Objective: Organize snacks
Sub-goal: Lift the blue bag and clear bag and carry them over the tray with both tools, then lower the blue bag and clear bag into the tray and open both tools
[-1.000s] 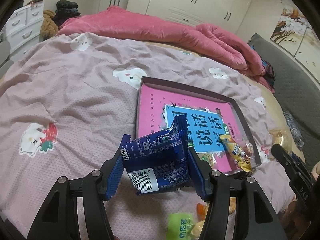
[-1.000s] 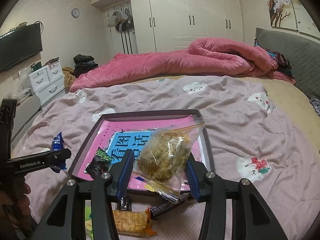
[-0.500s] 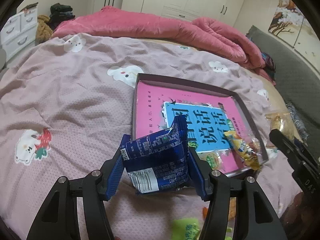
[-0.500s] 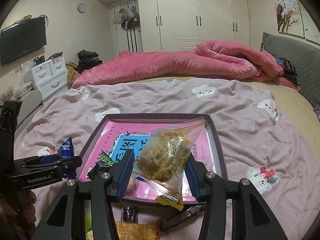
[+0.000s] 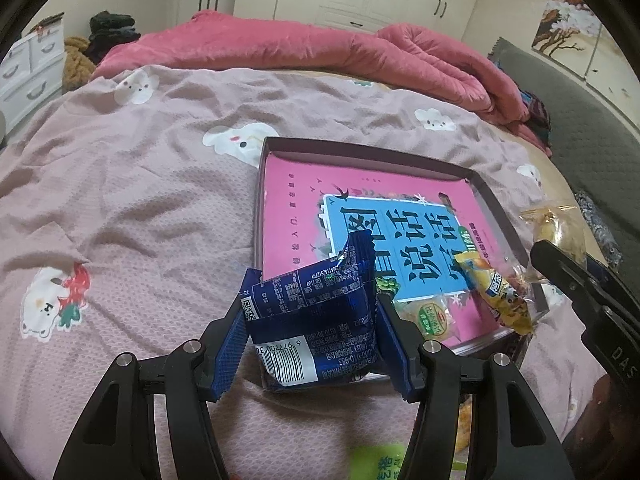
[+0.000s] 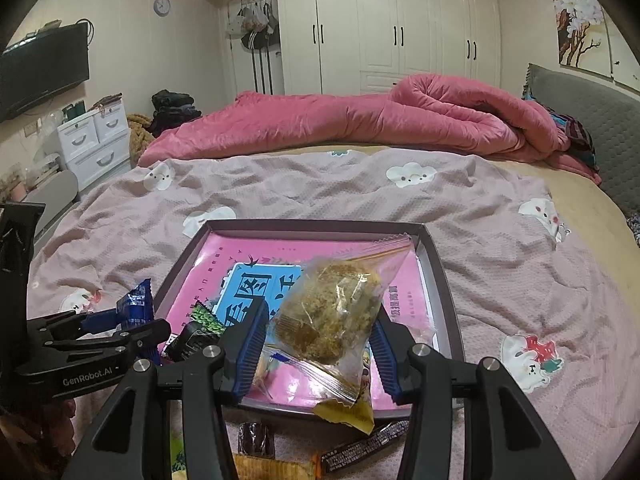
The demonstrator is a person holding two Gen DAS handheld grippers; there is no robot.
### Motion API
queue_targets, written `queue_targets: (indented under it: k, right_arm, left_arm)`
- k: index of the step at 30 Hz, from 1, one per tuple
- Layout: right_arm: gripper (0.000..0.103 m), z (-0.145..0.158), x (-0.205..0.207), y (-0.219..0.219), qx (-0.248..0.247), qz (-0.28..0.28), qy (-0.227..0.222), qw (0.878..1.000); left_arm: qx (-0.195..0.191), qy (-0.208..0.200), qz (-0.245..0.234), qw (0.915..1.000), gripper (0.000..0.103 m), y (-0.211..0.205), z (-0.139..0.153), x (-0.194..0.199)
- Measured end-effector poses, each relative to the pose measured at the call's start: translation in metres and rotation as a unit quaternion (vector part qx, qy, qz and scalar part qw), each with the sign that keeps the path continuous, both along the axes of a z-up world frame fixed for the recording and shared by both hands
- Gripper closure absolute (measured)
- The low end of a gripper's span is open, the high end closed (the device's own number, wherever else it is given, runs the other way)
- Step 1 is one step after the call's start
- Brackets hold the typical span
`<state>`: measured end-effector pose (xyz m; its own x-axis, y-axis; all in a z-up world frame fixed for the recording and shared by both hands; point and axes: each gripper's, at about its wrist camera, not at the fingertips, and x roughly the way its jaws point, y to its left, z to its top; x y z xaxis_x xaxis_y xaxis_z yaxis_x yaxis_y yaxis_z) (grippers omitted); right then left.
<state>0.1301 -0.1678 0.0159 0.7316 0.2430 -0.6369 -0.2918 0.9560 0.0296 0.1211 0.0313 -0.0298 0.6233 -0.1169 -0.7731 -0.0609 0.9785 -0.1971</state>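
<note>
My left gripper (image 5: 310, 344) is shut on a dark blue snack packet (image 5: 316, 320), held just over the near left corner of a shallow box tray (image 5: 360, 148) with a pink and blue picture inside. My right gripper (image 6: 316, 344) is shut on a clear zip bag of brown crumbly snack (image 6: 332, 320), held above the tray's near edge (image 6: 320, 224). In the tray lie a yellow packet (image 5: 496, 292), a green-label packet (image 5: 432, 316) and a dark green-black packet (image 6: 196, 328). The left gripper shows at the left of the right wrist view (image 6: 132, 320).
Loose snacks lie on the bed in front of the tray: an orange packet (image 6: 272, 468), a dark bar (image 6: 364, 448), a brown piece (image 6: 256, 440), a green packet (image 5: 376, 460). A rolled pink duvet (image 6: 360, 124) lies at the far side. Drawers (image 6: 92, 144) stand left.
Both grippers moved forward and closer to the tray, still holding their packets. The blue packet now hangs over the tray's near left corner.
</note>
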Motion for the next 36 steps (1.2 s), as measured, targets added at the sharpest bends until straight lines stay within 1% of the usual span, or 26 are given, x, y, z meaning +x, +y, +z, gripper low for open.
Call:
queue_targets:
  k: [9,22,36]
  right_arm:
    - [0.054,-0.006,0.005,0.004,0.002,0.007,0.009,1.0]
    - [0.054,-0.032,0.019,0.009,-0.005,0.009,0.046,0.999]
    - [0.053,-0.052,0.022,0.004,-0.018,0.003,0.065,0.998]
  left_arm:
    - [-0.008,0.005,-0.006,0.9999,0.041,-0.003,-0.004,0.002]
    - [-0.01,0.008,-0.013,0.9998,0.041,-0.007,-0.005,0.002]
    - [-0.011,0.011,-0.015,0.9998,0.041,-0.007,-0.007,0.002]
